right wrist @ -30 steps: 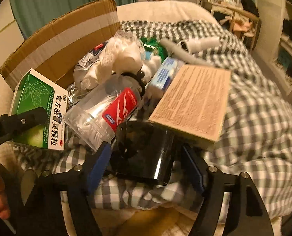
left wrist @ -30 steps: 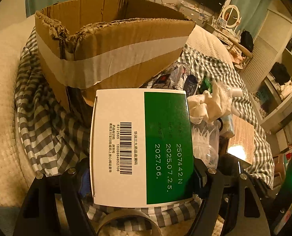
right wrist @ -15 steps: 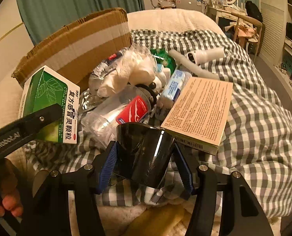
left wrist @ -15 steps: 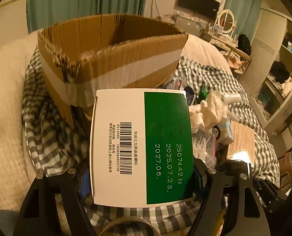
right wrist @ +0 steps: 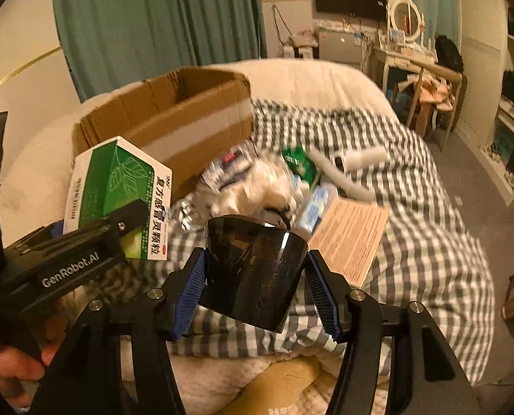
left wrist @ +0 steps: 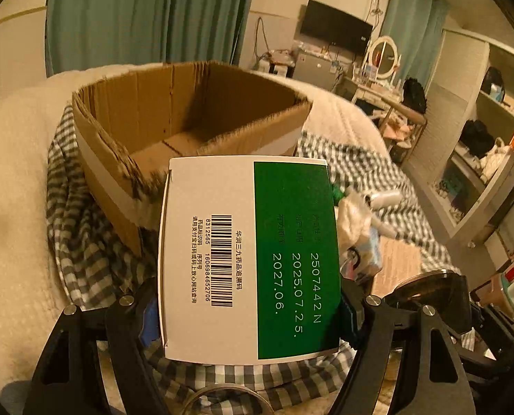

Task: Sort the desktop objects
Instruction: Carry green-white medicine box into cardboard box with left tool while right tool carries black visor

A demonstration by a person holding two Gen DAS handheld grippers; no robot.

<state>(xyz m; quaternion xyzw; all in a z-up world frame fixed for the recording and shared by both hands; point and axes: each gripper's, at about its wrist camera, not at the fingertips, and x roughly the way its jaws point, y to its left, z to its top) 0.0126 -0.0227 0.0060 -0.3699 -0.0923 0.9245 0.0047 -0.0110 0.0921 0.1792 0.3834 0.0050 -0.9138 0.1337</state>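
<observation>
open cardboard box [left wrist: 174, 121] on checked cloth [right wrist: 423, 214], just ahead of left gripper [left wrist: 248, 314]. clamped in left gripper: green-and-white medicine box [left wrist: 246, 252], lifted near the carton's front edge. gripped between right gripper [right wrist: 257, 290] pads: dark tinted cup [right wrist: 253, 266], raised above clutter pile [right wrist: 257, 180] ahead.

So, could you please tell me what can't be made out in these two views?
- Left wrist: the medicine box hides most of the clutter behind it.
- Left wrist: the cardboard box floor is partly hidden by its near wall.
- Right wrist: the pile is motion-blurred; items unidentifiable.
- Right wrist: the dark cup covers whatever lies beneath it.
</observation>
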